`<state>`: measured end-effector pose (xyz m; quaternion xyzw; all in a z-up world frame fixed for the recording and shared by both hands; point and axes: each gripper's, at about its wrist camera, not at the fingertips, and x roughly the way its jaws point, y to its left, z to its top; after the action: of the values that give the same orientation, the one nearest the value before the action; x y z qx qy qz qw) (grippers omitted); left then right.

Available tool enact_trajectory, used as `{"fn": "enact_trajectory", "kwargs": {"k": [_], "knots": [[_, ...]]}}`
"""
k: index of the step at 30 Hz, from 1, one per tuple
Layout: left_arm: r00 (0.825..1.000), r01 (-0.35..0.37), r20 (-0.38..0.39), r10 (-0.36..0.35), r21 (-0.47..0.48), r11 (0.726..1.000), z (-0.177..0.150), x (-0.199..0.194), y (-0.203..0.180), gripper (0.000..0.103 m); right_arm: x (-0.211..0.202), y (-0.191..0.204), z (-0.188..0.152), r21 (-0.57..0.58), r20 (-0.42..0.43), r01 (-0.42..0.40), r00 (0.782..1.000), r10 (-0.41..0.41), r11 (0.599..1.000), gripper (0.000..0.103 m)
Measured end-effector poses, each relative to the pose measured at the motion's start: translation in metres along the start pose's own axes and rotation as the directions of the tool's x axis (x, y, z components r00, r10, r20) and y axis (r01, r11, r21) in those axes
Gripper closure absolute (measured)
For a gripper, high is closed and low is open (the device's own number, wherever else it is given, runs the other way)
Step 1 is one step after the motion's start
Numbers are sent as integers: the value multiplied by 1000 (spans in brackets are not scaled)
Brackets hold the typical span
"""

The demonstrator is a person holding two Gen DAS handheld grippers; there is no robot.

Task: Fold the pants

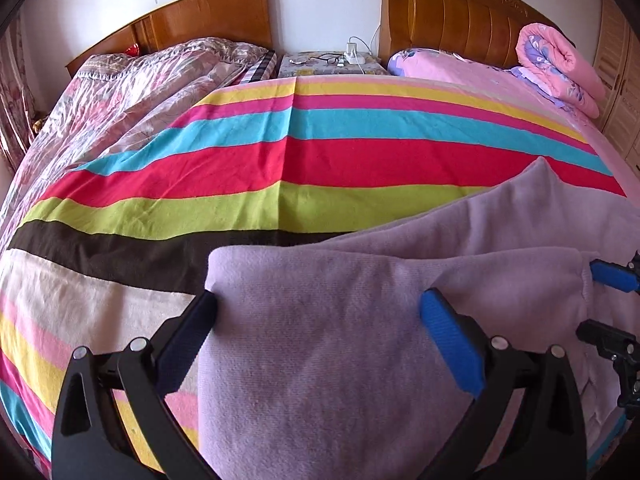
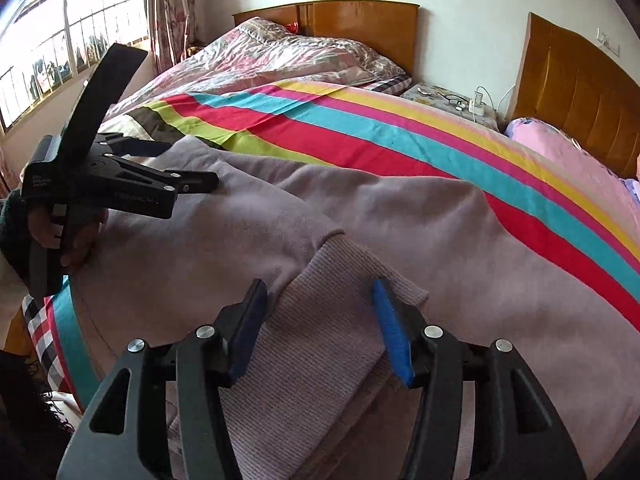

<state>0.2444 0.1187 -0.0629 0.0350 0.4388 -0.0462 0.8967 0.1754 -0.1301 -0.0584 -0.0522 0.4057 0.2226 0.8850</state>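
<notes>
Lilac pants (image 1: 320, 340) lie on the striped blanket (image 1: 240, 168) at the bed's near edge, one layer folded over another. My left gripper (image 1: 320, 304) is open, its fingers on either side of a folded corner of the pants. It also shows in the right wrist view (image 2: 188, 168) at the left, over the pants. My right gripper (image 2: 320, 292) is open, its fingers (image 2: 390, 332) straddling the ribbed cuff (image 2: 320, 340) of the pants (image 2: 440, 240). Its tips show at the right edge of the left wrist view (image 1: 604, 300).
A second bed with a pink floral quilt (image 1: 120, 92) stands at the left. A nightstand (image 1: 332, 64) with glasses and a charger sits between the headboards. A rolled pink duvet (image 1: 556, 64) lies at the back right. A window (image 2: 60, 40) is at the left.
</notes>
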Motion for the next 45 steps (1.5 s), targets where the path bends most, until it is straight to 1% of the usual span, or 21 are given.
{"fn": "enact_trajectory", "kwargs": {"k": [8, 12, 14, 16, 18, 19, 21, 23, 24, 25, 26, 28, 30, 34, 36, 38, 41, 42, 43, 44, 45], "knots": [[1000, -11, 3, 11, -11, 1000, 0, 6, 2, 1, 0, -6, 0, 29, 9, -37, 999, 36, 999, 47], [1000, -11, 6, 11, -13, 1000, 0, 7, 3, 1, -1, -5, 0, 30, 9, -40, 999, 40, 999, 46], [1000, -10, 6, 10, -12, 1000, 0, 7, 3, 1, -4, -5, 0, 42, 12, -22, 1000, 21, 999, 46], [1000, -11, 6, 11, -12, 1000, 0, 7, 3, 1, -12, 0, 1, 43, 13, 32, 999, -32, 999, 46], [1000, -11, 6, 11, -12, 1000, 0, 7, 3, 1, -21, 9, 0, 21, 13, 58, 998, -58, 998, 41], [1000, -11, 6, 11, -12, 1000, 0, 7, 3, 1, -26, 15, -2, 6, 17, 40, 999, -40, 999, 39], [1000, -12, 7, 12, -12, 1000, 0, 6, 3, 1, -31, 26, -10, -25, 2, -10, 1000, 10, 1000, 38], [1000, -12, 7, 12, -12, 1000, 0, 6, 3, 1, -24, 31, -20, -56, -35, 18, 999, -20, 998, 36], [1000, -12, 7, 12, -12, 1000, 0, 6, 3, 1, -17, 30, -25, -53, -64, 32, 997, -36, 998, 35], [1000, -11, 8, 11, -12, 1000, 0, 6, 3, 1, -15, 25, -29, -28, -63, 26, 998, -27, 999, 32], [1000, -12, 7, 12, -12, 1000, 0, 6, 3, 1, -15, 22, -30, -4, -52, 15, 999, -15, 1000, 30], [1000, -13, 7, 13, -11, 1000, 0, 6, 3, 1, -18, 18, -31, 12, -52, 10, 999, -9, 1000, 30], [1000, -16, 6, 16, -10, 1000, 0, 6, 3, 1, -25, 16, -33, 23, -46, 36, 998, -35, 999, 26], [1000, -16, 6, 16, -12, 1000, 1, 5, 2, 1, -51, -2, -44, 87, -3, 106, 994, -106, 991, 26], [1000, -24, 10, 24, -9, 1000, 0, 4, 1, 1, -66, -16, -53, 126, 18, 153, 988, -156, 980, 25], [1000, -25, 10, 25, -9, 1000, 0, 3, 0, 1, -76, -34, -68, 175, 1, 216, 976, -220, 961, 25], [1000, -19, 6, 19, -14, 1000, 0, 3, -1, 1, -83, -63, -96, 244, -75, 311, 950, -302, 919, 25], [1000, -16, 5, 16, -15, 1000, 0, 3, -1, 1, -88, -72, -105, 270, -79, 319, 948, -309, 909, 23], [1000, -11, 4, 11, -18, 1000, 0, 4, 0, 1, -95, -79, -113, 305, -65, 304, 952, -299, 902, 20], [1000, -4, 4, 4, -24, 1000, 1, 3, 2, 1, -103, -85, -121, 341, -51, 290, 956, -290, 895, 20], [1000, 6, 10, -5, -34, 999, 1, 1, 4, 1, -111, -89, -127, 362, -42, 290, 955, -295, 886, 20]]}}
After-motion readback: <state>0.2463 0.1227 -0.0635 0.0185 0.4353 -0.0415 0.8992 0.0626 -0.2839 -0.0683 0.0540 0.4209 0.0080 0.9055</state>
